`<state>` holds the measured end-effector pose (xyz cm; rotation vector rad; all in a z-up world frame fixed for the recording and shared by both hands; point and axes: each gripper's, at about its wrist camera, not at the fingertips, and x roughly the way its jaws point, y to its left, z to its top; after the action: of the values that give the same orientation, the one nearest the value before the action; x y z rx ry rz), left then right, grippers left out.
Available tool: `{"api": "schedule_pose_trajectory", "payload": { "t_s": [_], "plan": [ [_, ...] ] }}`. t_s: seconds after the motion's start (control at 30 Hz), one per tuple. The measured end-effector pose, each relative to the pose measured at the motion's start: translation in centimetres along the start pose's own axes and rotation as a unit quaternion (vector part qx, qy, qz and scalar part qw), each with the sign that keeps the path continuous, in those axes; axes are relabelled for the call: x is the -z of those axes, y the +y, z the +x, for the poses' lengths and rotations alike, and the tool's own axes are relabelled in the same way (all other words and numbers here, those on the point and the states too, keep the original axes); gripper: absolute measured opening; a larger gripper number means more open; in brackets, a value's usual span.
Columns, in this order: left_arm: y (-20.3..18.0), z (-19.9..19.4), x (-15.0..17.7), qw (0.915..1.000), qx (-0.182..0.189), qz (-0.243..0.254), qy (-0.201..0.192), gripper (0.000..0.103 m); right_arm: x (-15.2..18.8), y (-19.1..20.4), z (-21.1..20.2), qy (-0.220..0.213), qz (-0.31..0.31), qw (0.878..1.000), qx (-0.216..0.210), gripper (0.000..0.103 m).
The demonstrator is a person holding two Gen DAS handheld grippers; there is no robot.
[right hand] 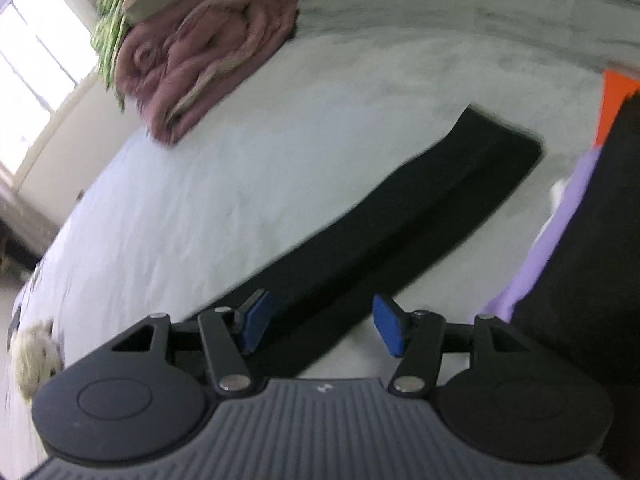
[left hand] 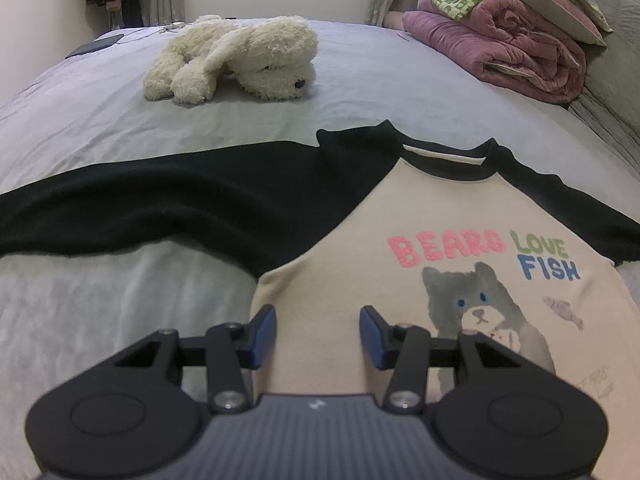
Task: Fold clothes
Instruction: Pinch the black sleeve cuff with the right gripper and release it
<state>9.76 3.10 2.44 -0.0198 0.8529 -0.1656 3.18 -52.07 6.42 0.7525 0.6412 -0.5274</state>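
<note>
Two tongs are in view and both are wide open, with nothing between the blue pads. The left tongs (left hand: pixel 318 334) hang over the lower left part of the shirt (left hand: pixel 360 280), which lies flat on the bed (left hand: pixel 100 128) with its picture side up. Ahead of these tongs and to their left, one black sleeve (left hand: pixel 140 212) stretches straight out over the sheet. The collar (left hand: pixel 444 152) is further ahead, a little to the right, and the bear print (left hand: pixel 480 312) is just right of the right pad. Far ahead I see a plush dog (left hand: pixel 240 60), and ahead to the right a pile of blankets (left hand: pixel 500 40).

The right tongs (right hand: pixel 316 326) are tilted and the picture is blurred. They hover over the other black sleeve (right hand: pixel 400 224), which runs from between the pads away to the upper right. Whether the pads touch the cloth, I cannot tell. At the right edge some dark and purple cloth (right hand: pixel 560 220) is near, but I cannot say what it is.

In my judgement the folding is at the very start: the shirt is spread out and smooth, yet no part is folded over. Both sleeves must be brought in, then the body folded.
</note>
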Motion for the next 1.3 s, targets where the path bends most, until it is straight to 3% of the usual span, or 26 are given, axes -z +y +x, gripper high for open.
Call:
{"api": "schedule_pose_trajectory", "payload": {
  "t_s": [0.23,0.4,0.47,0.53,0.63,0.7,0.8,0.83,0.93,0.97,1.07,1.2,1.3],
  "plan": [
    [0.2,0.1,-0.1,1.0000,0.005,-0.006,-0.003,0.048,-2.6,-3.6,-1.9,-0.082,0.068,0.994,0.013,0.062],
    [0.4,0.2,-0.2,0.9999,0.011,-0.010,-0.002,0.049,-5.1,-5.1,-0.7,-0.089,0.062,0.992,0.063,0.062],
    [0.4,0.3,-0.2,0.9999,0.013,-0.009,-0.002,0.049,-6.8,-5.3,0.1,-0.082,0.023,0.992,0.095,0.062],
    [0.4,0.3,-0.2,0.9999,0.015,-0.006,-0.003,0.049,-8.4,-4.3,1.8,-0.061,-0.070,0.986,0.136,0.062],
    [0.3,0.3,-0.2,0.9999,0.016,0.000,-0.003,0.051,-9.4,-2.5,5.3,-0.012,-0.216,0.960,0.177,0.062],
    [0.1,0.4,-0.1,0.9998,0.016,0.006,-0.005,0.053,-10.0,-2.1,6.9,0.016,-0.257,0.952,0.164,0.061],
    [-0.2,0.5,0.0,0.9998,0.012,0.017,-0.008,0.055,-11.2,-2.8,8.7,0.035,-0.248,0.958,0.139,0.059],
    [-0.4,0.5,0.0,0.9997,0.011,0.020,-0.009,0.056,-11.2,-3.0,9.3,0.043,-0.249,0.958,0.138,0.055],
    [-0.6,0.6,0.1,0.9994,0.008,0.032,-0.013,0.057,-10.5,-2.9,11.2,0.078,-0.282,0.944,0.153,0.011],
    [-0.6,0.7,0.1,0.9993,0.007,0.034,-0.014,0.057,-10.2,-2.9,11.5,0.081,-0.293,0.939,0.160,0.004],
    [-0.6,0.6,0.1,0.9993,0.007,0.034,-0.014,0.057,-10.5,-2.7,11.1,0.066,-0.301,0.937,0.167,0.000],
    [-0.7,0.6,0.2,0.9993,0.005,0.035,-0.016,0.057,-11.7,-2.4,9.0,-0.007,-0.300,0.936,0.186,0.000],
    [-0.8,0.6,0.2,0.9992,0.005,0.037,-0.016,0.057,-11.0,-1.8,8.8,-0.023,-0.338,0.925,0.169,0.000]
  ]
}}
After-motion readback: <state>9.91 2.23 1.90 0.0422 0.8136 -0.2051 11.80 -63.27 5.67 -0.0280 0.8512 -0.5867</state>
